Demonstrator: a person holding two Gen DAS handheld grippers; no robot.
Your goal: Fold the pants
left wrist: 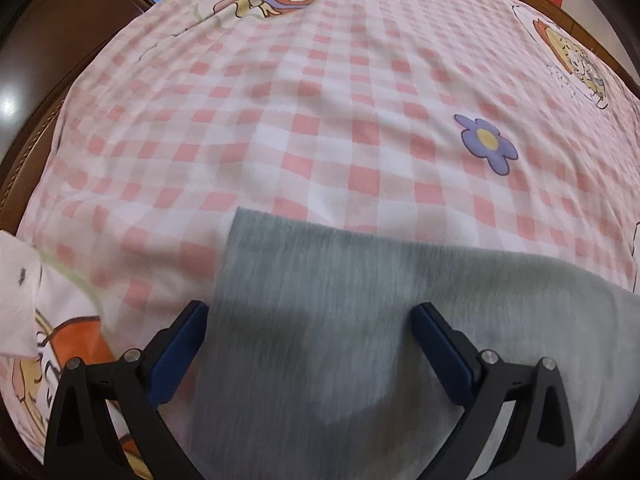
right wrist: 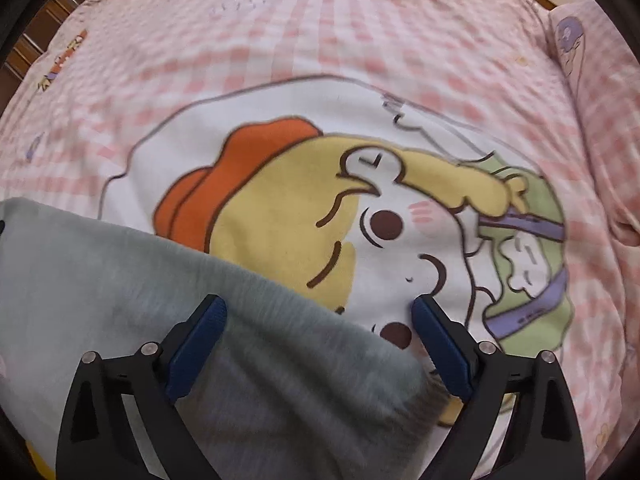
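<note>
The grey pants [left wrist: 360, 320] lie spread on a bed covered by a pink-and-white checked sheet [left wrist: 320, 120], filling the near part of the left wrist view and running off to the right; their far edge is straight and their left edge runs back toward the camera. The left gripper [left wrist: 310, 312] hangs over the pants with its two blue-padded fingers [left wrist: 180, 348] spread wide, released and clasping nothing; the left finger sits just beside the left edge of the cloth, and the right finger is over the grey fabric. A purple flower print [left wrist: 487, 143] lies on the sheet farther off to the right, well apart from the pants. In the right wrist view the pants [right wrist: 140, 300] come in from the near left, their edge slanting down toward the near right across a large cartoon print [right wrist: 340, 220] of a yellow and orange figure. The right gripper [right wrist: 320, 308] is likewise spread wide and empty, its left finger [right wrist: 196, 344] over the grey cloth and its right finger over the print beyond the pants' edge. Both views are blurred.
</note>
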